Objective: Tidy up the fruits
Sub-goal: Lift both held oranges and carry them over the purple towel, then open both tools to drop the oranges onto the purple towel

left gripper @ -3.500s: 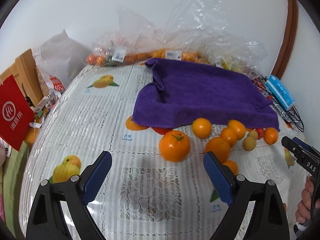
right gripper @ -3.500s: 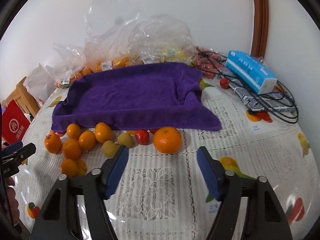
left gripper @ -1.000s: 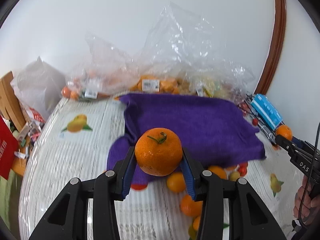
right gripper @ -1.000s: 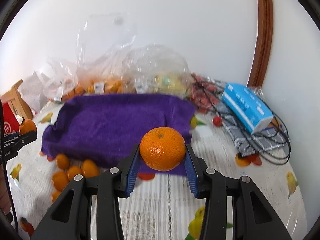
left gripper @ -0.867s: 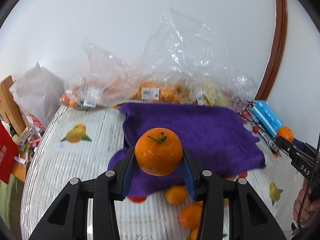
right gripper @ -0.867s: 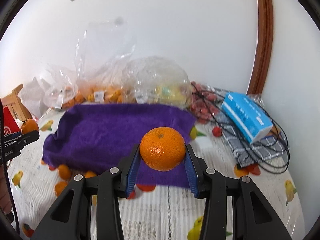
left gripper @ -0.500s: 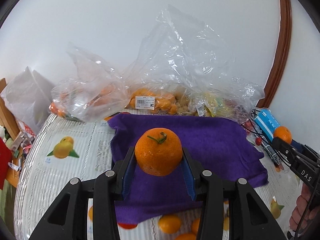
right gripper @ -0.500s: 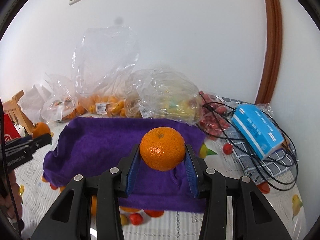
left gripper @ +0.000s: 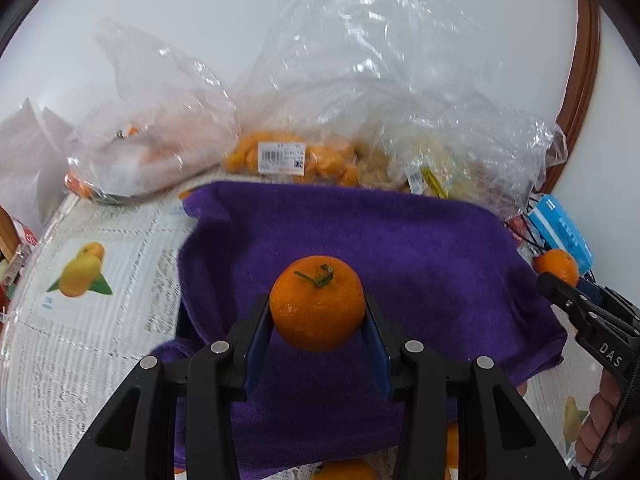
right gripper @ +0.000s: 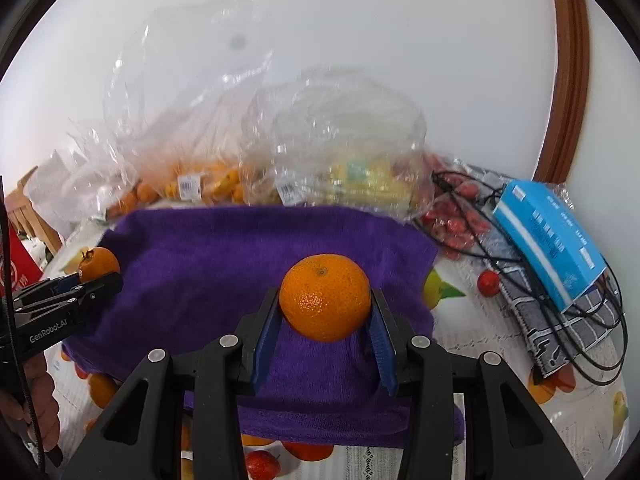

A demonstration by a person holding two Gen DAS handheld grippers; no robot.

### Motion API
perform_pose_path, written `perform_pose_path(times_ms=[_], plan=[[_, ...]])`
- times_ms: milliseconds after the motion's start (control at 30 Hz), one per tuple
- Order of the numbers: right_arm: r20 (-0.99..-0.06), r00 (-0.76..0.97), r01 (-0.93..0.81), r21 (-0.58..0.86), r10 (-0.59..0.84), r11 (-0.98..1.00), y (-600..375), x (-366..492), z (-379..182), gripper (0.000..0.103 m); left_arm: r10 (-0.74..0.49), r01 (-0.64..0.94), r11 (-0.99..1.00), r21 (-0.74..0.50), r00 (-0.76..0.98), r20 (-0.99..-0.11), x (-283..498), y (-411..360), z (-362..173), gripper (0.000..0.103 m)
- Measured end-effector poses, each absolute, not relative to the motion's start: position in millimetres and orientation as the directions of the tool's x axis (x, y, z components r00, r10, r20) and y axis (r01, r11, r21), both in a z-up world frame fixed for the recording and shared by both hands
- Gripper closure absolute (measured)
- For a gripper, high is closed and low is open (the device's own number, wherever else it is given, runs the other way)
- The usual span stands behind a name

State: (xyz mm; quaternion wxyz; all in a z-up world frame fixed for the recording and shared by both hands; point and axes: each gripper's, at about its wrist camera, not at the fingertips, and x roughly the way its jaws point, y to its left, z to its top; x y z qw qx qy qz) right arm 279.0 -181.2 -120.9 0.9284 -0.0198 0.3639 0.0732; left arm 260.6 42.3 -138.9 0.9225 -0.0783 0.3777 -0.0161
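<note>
**Two oranges in the air over the purple towel**

I'm working against a plain white wall [right gripper: 360, 40], with a table under a fruit-printed tablecloth [left gripper: 100, 280] filling the lower view. Along the far edge sit crumpled clear plastic bags [left gripper: 340, 100] of fruit. In front of them lies the purple towel [left gripper: 380, 248], the largest flat thing here and, I judge, the place where the fruit is to be set out. At the far right a blue box [right gripper: 548, 248] rests on a grey checked cloth with black cables [right gripper: 560, 320], and a few small red fruits [right gripper: 489, 283] lie near it. Loose small oranges [right gripper: 102, 390] show at the towel's near edge.

My left gripper [left gripper: 318, 330] is clamped on a stemmed orange [left gripper: 318, 304], held above the middle of the towel, its blue pads pressing the fruit's sides. My right gripper [right gripper: 325, 330] is likewise closed on a second orange [right gripper: 325, 298], above the towel's right half.

These fruits look light and round, with firm but yielding, slightly glossy peel. Too hard a squeeze would bruise them, and a slack one could let them roll out. The widest girth, as both are held, seems the safest hold. Once released they may roll, though the soft towel should slow them.
</note>
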Motion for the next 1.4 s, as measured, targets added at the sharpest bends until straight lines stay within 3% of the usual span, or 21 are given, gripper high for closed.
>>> perform_pose_path(times_ms=[667,1400], plan=[[-0.746,0.651,-0.189,0.018,0.139,0.982,-168,288,-158,0.060,-0.098,-0.034,0.985,-0.167,0.687,-0.720,265,40,-154,0.061],[-0.749,0.648,-0.202,0.006,0.138,0.979,-165,285,-162,0.060,-0.086,-0.038,0.988,-0.149,0.665,-0.742,271,39,-157,0.060]])
